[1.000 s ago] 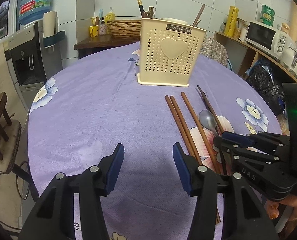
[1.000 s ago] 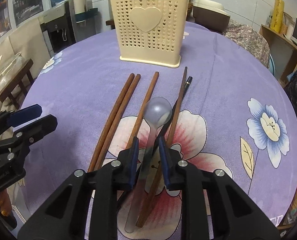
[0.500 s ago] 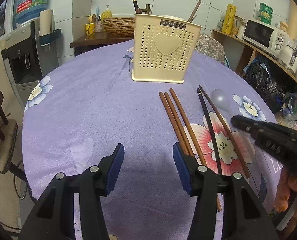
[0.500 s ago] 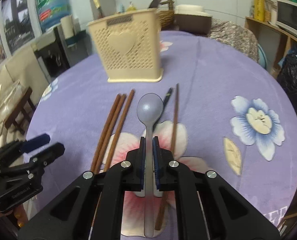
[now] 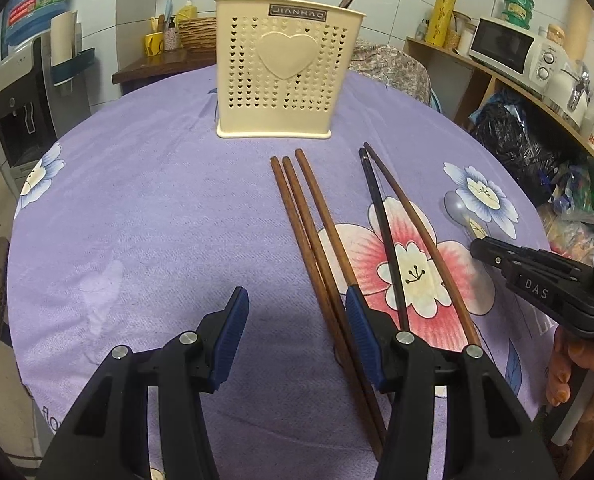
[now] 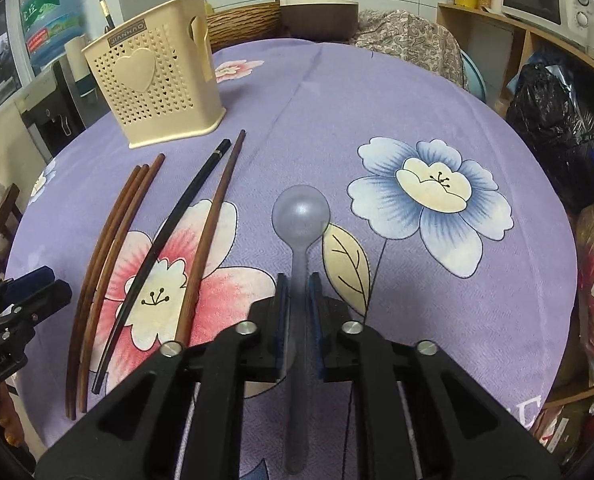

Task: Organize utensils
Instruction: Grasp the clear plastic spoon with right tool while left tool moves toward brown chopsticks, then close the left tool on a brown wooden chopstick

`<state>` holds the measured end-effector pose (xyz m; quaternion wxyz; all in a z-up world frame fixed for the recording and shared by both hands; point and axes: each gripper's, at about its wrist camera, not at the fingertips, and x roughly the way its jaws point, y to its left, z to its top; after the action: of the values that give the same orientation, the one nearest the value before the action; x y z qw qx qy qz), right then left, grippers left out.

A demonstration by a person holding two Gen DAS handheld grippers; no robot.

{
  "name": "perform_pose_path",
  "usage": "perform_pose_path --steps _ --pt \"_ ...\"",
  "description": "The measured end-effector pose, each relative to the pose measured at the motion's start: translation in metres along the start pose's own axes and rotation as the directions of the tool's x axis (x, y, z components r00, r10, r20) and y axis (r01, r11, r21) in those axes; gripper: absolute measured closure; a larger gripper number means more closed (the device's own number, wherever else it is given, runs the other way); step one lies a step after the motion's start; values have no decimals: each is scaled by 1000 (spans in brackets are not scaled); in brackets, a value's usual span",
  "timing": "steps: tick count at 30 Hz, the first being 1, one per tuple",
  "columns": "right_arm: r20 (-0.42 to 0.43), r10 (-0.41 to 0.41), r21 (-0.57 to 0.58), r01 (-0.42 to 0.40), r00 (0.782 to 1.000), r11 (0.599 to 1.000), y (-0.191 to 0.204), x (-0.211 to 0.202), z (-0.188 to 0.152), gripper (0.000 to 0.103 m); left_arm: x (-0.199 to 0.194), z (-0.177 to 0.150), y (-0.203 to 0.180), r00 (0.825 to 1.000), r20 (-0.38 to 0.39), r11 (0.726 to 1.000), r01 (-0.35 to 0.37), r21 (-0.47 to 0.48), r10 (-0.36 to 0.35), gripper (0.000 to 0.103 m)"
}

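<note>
Left of the chopsticks (image 5: 317, 240), the left gripper (image 5: 293, 336) hangs with jaws half-wide, empty. Right of them, the light, slick plastic spoon (image 6: 299, 240) lies on the bench; the right gripper (image 6: 299, 320) straddles its thin handle, jaws opening.

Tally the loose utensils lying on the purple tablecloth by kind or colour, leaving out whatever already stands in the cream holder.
Brown wooden chopsticks: 4
Black chopstick: 1
Translucent spoon: 1, lying between the right gripper's opening jaws
Total: 6
</note>
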<state>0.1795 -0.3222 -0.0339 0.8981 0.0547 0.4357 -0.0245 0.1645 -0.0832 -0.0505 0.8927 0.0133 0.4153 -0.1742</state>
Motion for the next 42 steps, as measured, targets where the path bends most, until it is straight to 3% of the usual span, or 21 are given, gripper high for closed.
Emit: perform_pose_path --steps 2,12,22,28,42 --pt "24 -10 -4 10 1000 1000 2 -3 -1 53 3 -1 -3 1000 -7 1000 -27 14 27 52" --pt "44 -20 -13 21 999 1000 1 -12 2 53 10 1 -7 995 -26 995 -94 38 95 53" --pt "38 -1 16 0 999 1000 -13 -15 7 53 0 9 29 995 -16 995 -96 -30 96 53" --pt "-9 26 -32 -27 1000 999 -4 -3 13 52 -1 24 33 995 9 993 -99 -57 99 53" --pt "-54 -45 -70 41 998 997 7 34 39 53 11 30 40 997 2 990 -77 -117 78 53"
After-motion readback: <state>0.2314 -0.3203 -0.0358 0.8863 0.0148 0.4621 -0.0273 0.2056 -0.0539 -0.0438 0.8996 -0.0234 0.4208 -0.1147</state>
